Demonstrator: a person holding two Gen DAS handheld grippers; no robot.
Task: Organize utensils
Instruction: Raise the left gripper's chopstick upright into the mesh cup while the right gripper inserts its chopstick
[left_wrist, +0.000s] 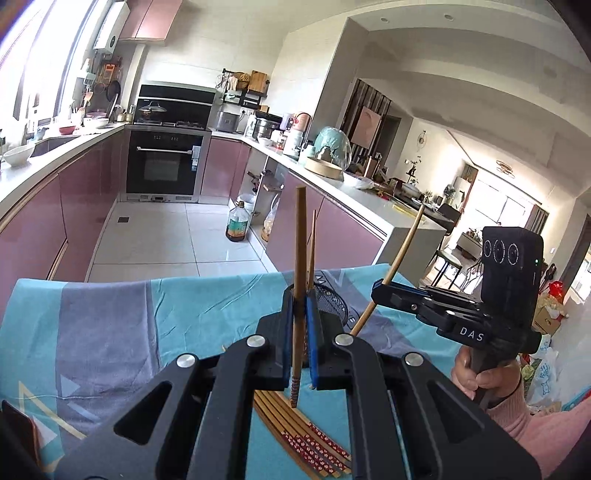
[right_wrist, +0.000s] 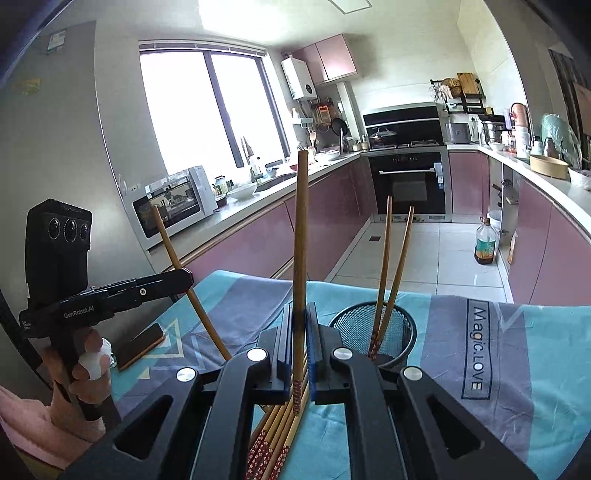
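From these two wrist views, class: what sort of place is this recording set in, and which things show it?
A home kitchen, most likely. A built-in oven sits under a hob with a lidded pot, pink cabinets line the counters, and a sink lies beneath the window.

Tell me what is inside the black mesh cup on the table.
Two brown wooden chopsticks stand in the black wire-mesh cup, patterned red ends down, leaning apart. The cup's bottom is hidden by its rim and the right gripper.
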